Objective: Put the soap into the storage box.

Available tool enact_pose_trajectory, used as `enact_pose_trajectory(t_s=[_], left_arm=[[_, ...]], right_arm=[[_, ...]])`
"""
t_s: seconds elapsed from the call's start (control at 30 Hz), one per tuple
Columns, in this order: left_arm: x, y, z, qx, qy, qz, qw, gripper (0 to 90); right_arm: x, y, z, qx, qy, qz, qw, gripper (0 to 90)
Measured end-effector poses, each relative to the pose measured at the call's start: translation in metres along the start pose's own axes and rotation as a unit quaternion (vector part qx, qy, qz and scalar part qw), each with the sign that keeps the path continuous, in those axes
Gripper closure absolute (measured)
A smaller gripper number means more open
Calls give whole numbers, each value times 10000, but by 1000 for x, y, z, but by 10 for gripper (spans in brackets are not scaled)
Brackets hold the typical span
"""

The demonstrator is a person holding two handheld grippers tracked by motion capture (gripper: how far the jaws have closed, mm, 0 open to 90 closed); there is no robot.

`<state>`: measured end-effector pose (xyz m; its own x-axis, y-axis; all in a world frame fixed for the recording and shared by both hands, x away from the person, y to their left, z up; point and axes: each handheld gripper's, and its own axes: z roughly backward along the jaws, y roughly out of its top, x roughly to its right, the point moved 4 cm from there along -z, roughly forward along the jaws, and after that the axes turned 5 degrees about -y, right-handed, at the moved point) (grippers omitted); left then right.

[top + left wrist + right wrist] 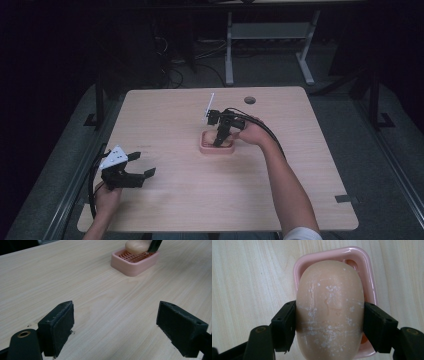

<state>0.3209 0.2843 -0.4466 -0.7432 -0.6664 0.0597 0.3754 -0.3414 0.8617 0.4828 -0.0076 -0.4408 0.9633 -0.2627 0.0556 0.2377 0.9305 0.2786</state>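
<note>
Gripping the soap (pixel 330 307) across its waist over the pink dish (pixel 372 282), the right tongs (pixel 329 325) look secure; soap's slippery, firm. Left tongs (pixel 122 327) gape idle.

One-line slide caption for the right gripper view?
Right gripper clamps a peach soap bar by its sides above the pink soap dish on a pale wooden table.

A light wooden table (pixel 175 200) with rounded corners stands on grey floor (pixel 385 165). Near the table's far edge is a dark round hole (pixel 250 100). Beyond the table, a white-legged desk frame (pixel 270 45) stands in a dark room, with cables (pixel 175 65) on the floor to its left.
</note>
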Motion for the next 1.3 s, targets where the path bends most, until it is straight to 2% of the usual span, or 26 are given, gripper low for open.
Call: enact_pose_trajectory(t_s=[0.5,1.3], left_arm=[[1,0,-1,12,-25,-14,10000,143],[0,0,0,22,-11,-4,10000,143]], right_arm=[[2,3,-5,-5,-24,34,10000,319],[6,3,-12,-81,-26,-70,9999,319]])
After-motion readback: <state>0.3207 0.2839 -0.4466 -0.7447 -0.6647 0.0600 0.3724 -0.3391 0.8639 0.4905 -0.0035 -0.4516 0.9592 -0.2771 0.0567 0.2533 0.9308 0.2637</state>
